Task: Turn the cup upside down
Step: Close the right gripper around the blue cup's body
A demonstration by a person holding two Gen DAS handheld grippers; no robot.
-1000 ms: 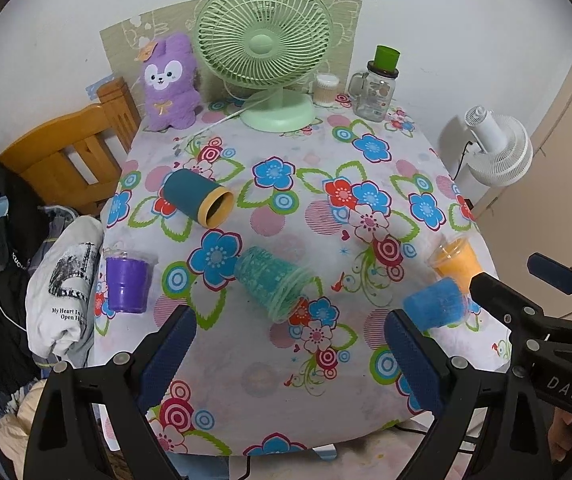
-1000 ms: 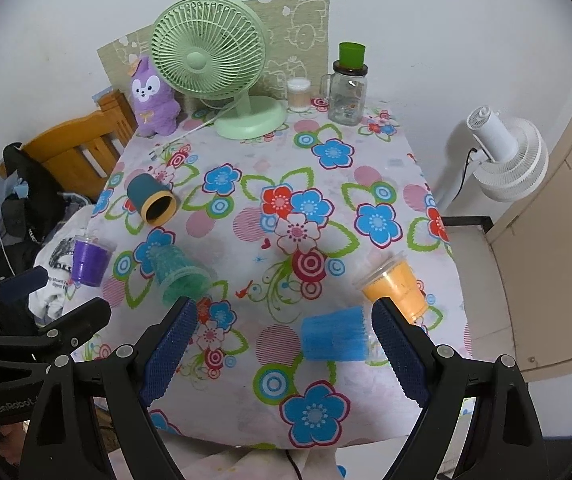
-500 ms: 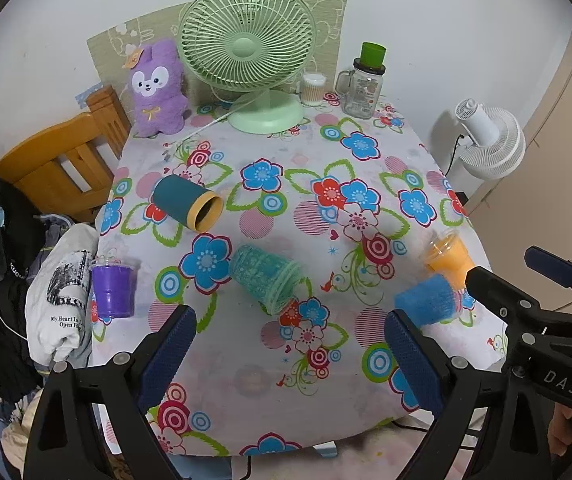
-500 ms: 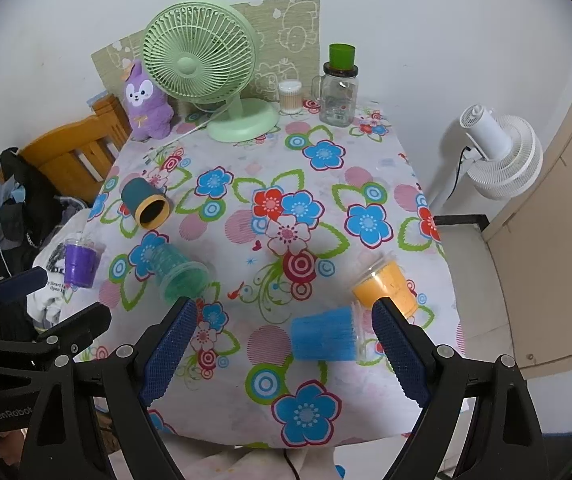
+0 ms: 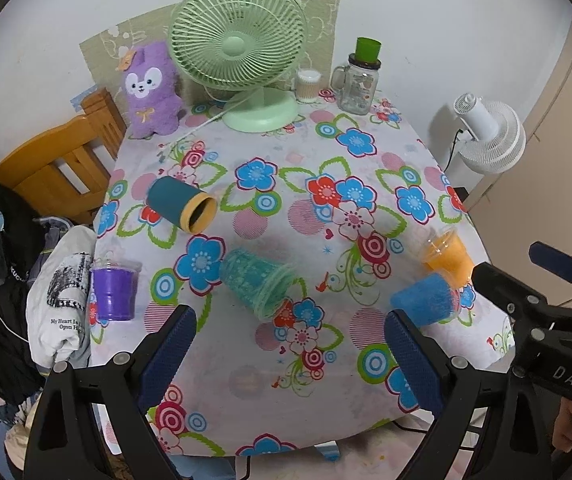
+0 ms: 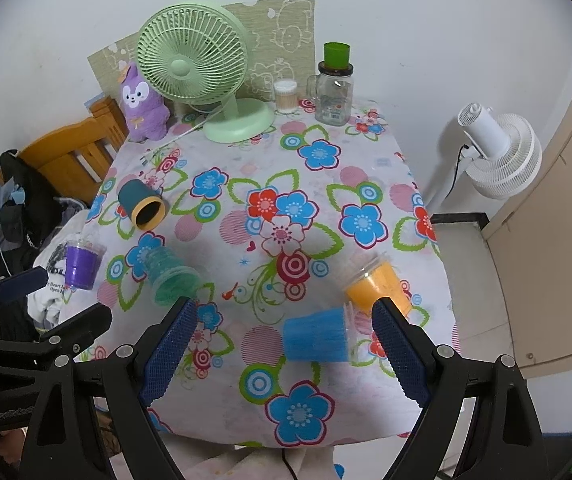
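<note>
Several cups are on the flowered tablecloth [image 5: 294, 168]. A dark teal cup [image 5: 180, 204] lies on its side at the left. A green-teal plastic cup [image 5: 256, 280] lies on its side in the middle. A blue cup [image 6: 314, 338] lies on its side near the front right. An orange cup [image 6: 378, 286] and a purple cup [image 5: 112, 290] stand upright. My left gripper [image 5: 290, 354] is open and empty above the front edge. My right gripper [image 6: 284, 348] is open and empty, with the blue cup seen between its fingers.
A green desk fan [image 5: 242, 52], a purple plush toy [image 5: 150, 88], a glass jar with a green lid [image 5: 360, 76] and a small container [image 5: 308, 84] stand at the back. A wooden chair [image 5: 54, 172] with clothes is left. A white floor fan [image 5: 486, 136] stands right.
Both grippers have pulled back and risen a little, so the table looks smaller and farther. The cups have not moved. Both grippers stay open.
</note>
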